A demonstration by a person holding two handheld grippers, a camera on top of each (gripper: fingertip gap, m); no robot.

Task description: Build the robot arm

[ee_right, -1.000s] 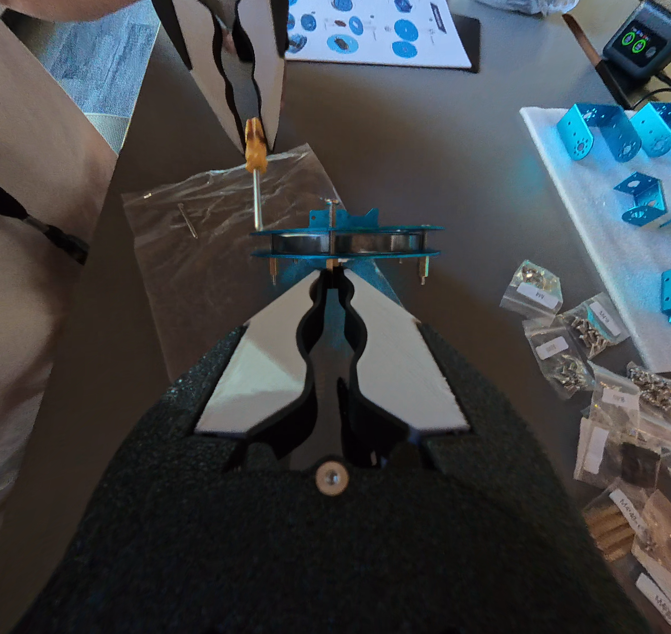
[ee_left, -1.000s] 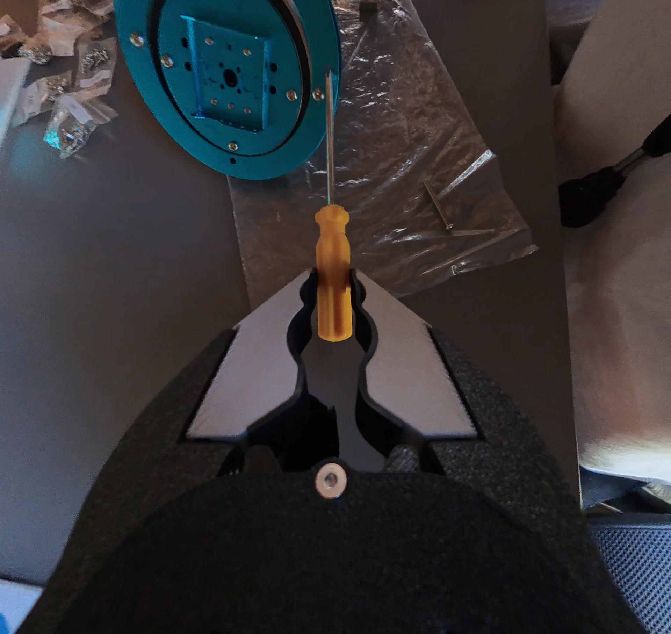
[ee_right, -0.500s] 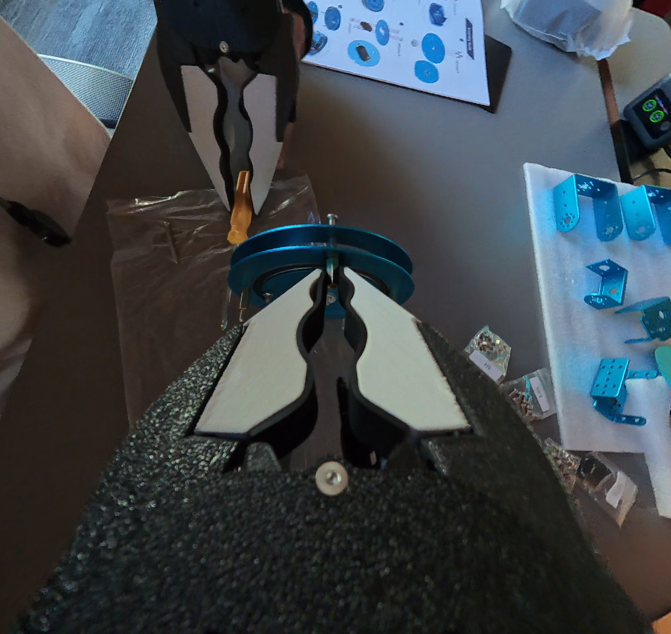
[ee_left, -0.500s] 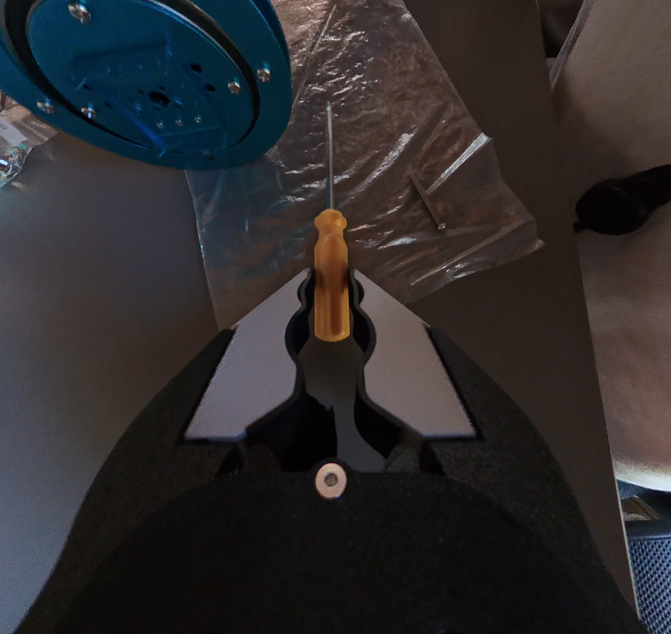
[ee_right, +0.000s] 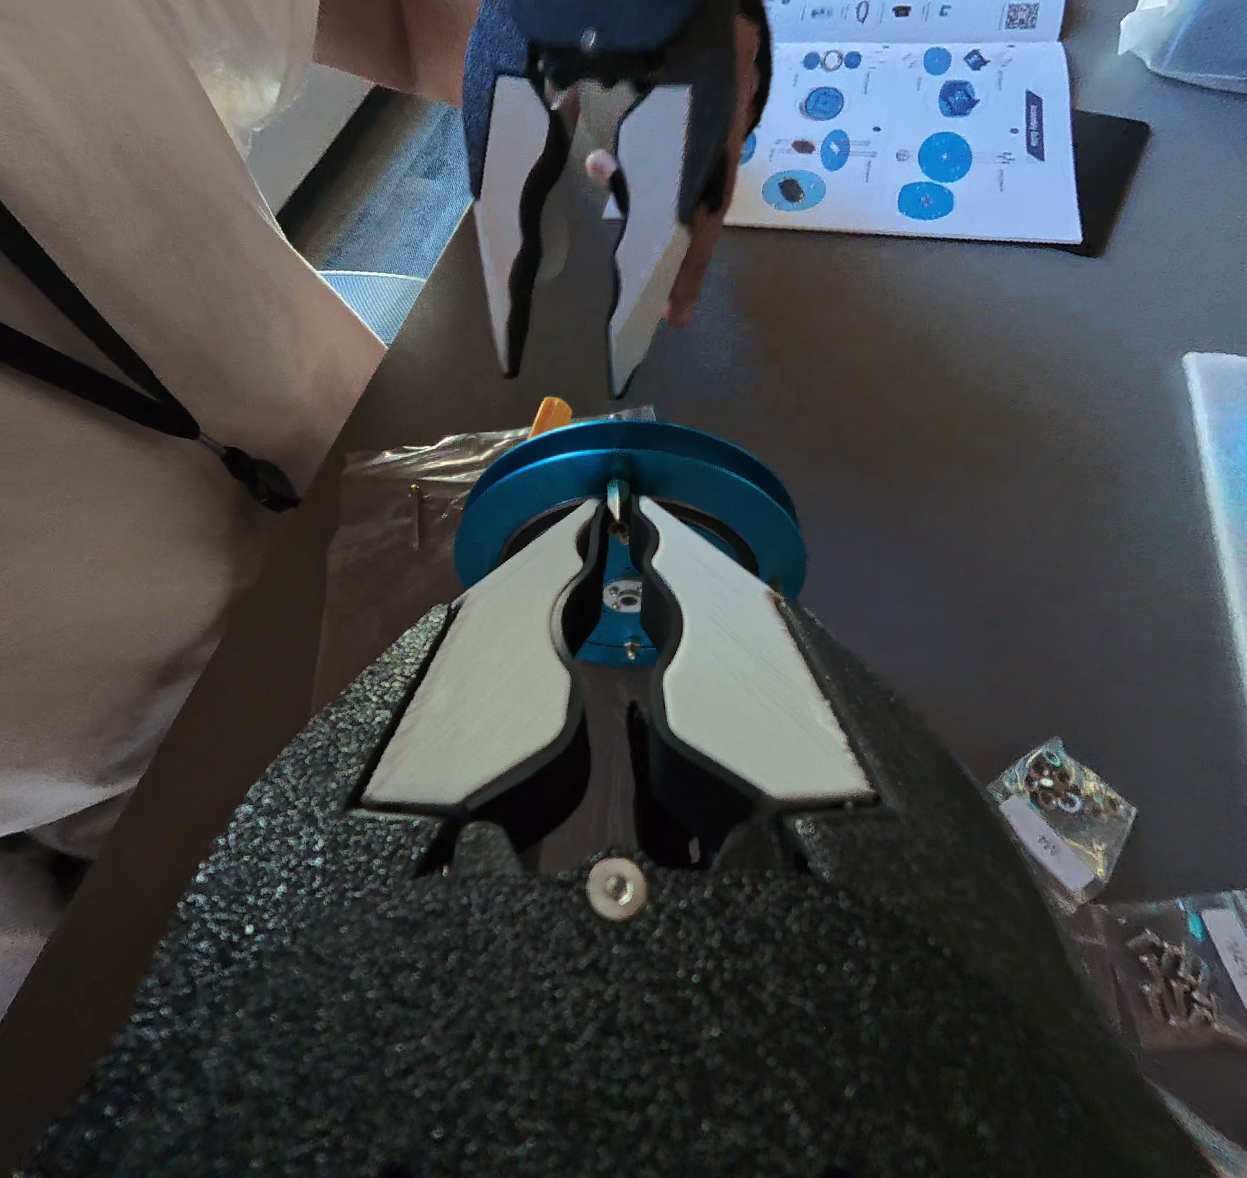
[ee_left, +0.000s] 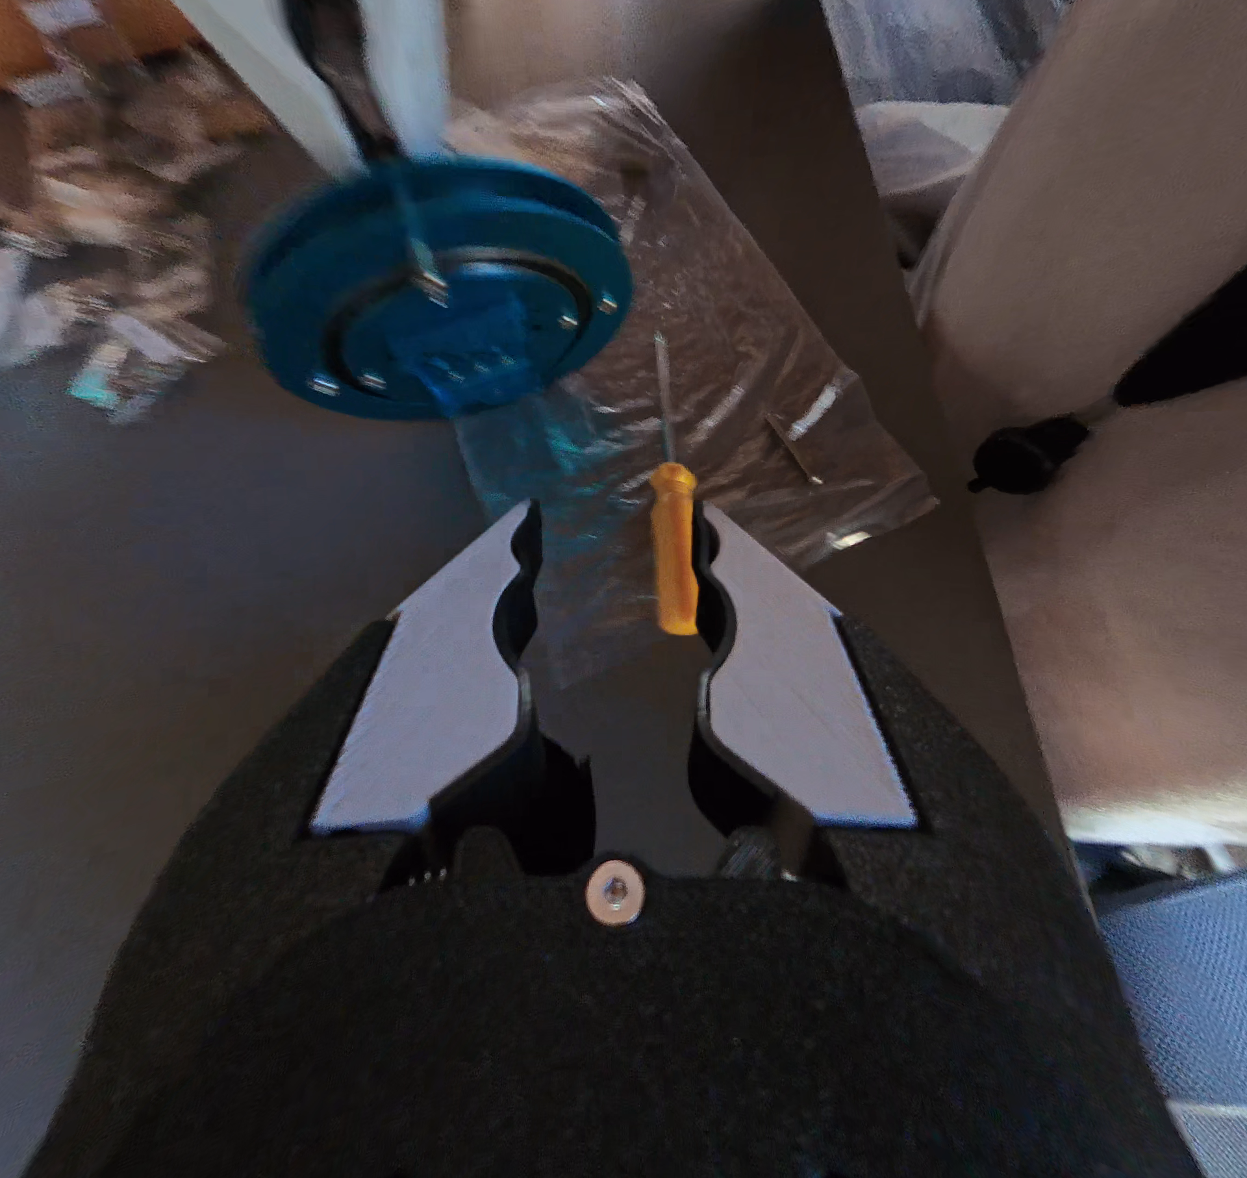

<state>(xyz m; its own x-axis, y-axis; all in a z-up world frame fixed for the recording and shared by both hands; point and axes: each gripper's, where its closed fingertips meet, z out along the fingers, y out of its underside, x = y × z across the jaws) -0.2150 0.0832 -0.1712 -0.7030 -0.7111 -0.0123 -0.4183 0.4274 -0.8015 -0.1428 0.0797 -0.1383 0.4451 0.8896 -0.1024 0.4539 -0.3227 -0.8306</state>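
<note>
The left tool (ee_left: 617,518) hangs with fingers apart above the orange-handled screwdriver (ee_left: 673,548) on a clear plastic bag (ee_left: 742,403), while the right tool (ee_right: 617,504) is clamped on the blue round turntable assembly (ee_right: 708,478) above the grey surface (ee_right: 945,471).

Black pebbled gripper shells, white wavy-edged fingers (ee_left: 438,673), beige top (ee_right: 135,268).

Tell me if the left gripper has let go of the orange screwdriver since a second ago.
Yes. The left gripper has opened, and the orange screwdriver now lies loose by its right finger, over the clear plastic bag on the table.
</note>
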